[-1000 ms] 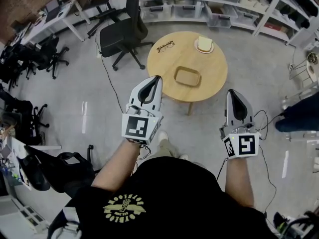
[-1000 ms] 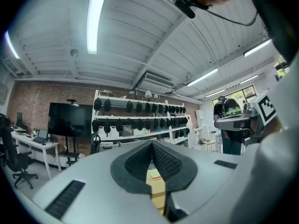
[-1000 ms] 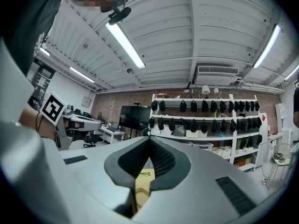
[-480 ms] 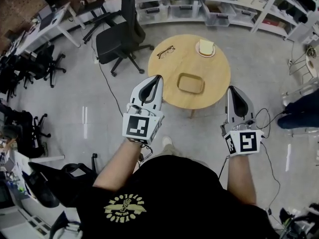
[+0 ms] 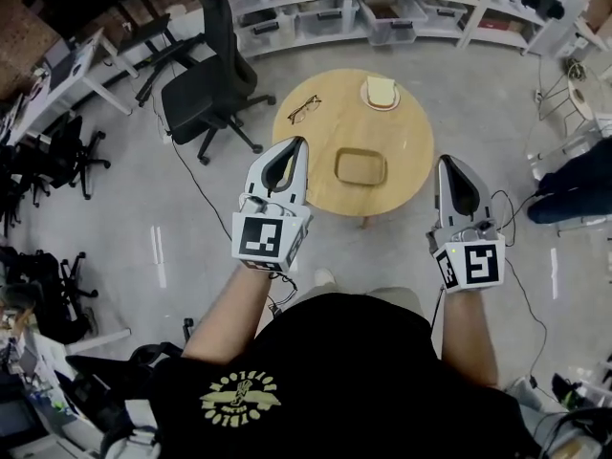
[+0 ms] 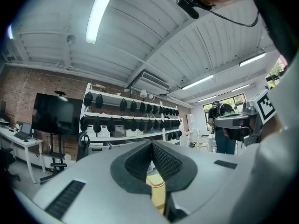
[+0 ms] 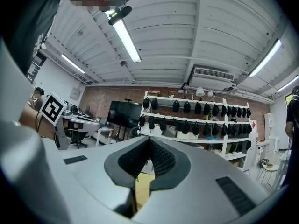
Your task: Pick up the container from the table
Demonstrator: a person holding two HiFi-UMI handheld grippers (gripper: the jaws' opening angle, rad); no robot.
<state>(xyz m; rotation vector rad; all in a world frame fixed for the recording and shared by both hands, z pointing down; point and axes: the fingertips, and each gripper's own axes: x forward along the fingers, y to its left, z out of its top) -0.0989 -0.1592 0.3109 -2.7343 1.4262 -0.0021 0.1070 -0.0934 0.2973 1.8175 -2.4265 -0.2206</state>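
A shallow tan rectangular container lies near the front of the round wooden table in the head view. My left gripper is held level at the table's left front edge, jaws shut and empty. My right gripper hangs off the table's right front edge, also shut with nothing in it. Both point toward the table and are apart from the container. In the left gripper view and the right gripper view the pads meet, and only a sliver of tabletop shows below them.
On the table lie a pair of glasses at the back left and a small white plate with a pale block at the back. A black office chair stands left of the table. Shelving with bins runs behind. A person's leg is at right.
The table and container have shifted slightly in the head view as I moved toward them. Both grippers stay shut and have advanced, their tips now level with the table's front edge.
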